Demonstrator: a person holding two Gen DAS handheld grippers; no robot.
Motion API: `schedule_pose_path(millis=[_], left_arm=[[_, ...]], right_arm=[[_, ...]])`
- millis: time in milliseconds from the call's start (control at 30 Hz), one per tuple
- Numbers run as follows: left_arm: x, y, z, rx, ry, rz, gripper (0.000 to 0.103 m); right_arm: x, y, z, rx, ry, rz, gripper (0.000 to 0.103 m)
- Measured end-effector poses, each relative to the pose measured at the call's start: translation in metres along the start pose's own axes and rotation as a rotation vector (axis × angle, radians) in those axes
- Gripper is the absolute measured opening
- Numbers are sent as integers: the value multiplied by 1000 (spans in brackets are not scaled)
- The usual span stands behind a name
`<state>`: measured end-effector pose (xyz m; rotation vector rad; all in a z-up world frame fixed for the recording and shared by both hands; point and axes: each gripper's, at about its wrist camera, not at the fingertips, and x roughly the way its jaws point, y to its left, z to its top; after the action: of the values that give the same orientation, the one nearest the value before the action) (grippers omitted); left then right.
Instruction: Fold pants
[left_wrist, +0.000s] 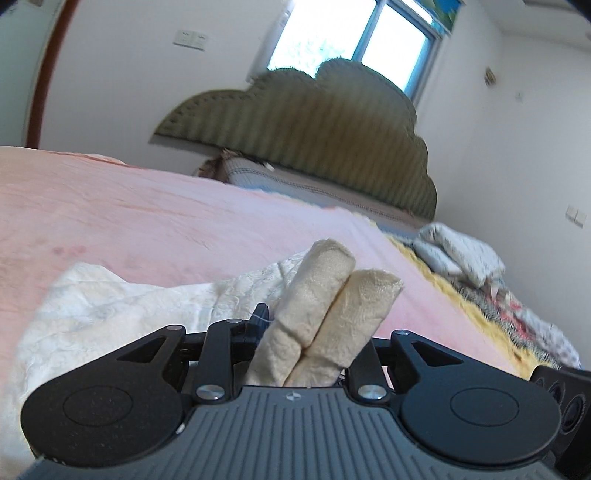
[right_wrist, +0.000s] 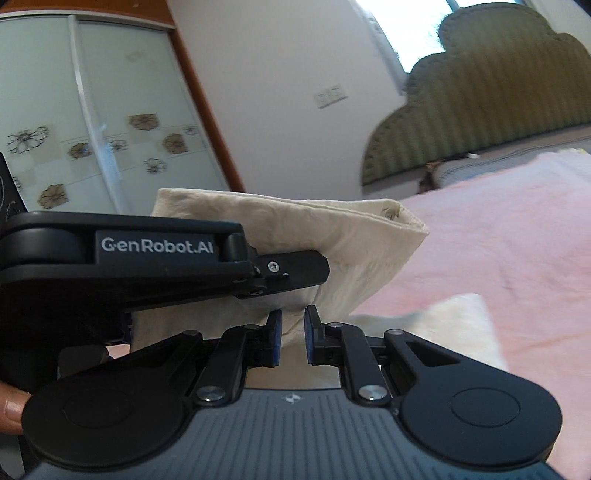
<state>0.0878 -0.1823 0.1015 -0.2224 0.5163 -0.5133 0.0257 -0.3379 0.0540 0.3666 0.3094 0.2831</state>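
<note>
Left tongs (left_wrist: 314, 332) pinching pants (left_wrist: 325, 295); right tongs (right_wrist: 291, 332) pinching pants too, above bed (left_wrist: 147, 221). Might slip, flop toward 6 o'clock.

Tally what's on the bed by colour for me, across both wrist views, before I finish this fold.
Cream: 1, the pants, held by both grippers (left gripper, right gripper)
Pink: 1, the bedsheet
White patterned: 1, the folded quilt
Yellow floral: 1, the blanket
Total: 4
</note>
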Motion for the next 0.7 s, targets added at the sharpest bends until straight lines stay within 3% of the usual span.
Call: schedule_pose_path(millis=[433, 667, 700], left_arm=[[48, -21, -45, 42, 85, 1, 27], [66, -13, -54, 24, 197, -36, 36], [66, -10, -54, 17, 204, -51, 44]], right_arm=[[12, -50, -17, 83, 72, -91, 13], [5, -63, -27, 101, 124, -160, 15], [-1, -64, -28, 99, 118, -179, 19]])
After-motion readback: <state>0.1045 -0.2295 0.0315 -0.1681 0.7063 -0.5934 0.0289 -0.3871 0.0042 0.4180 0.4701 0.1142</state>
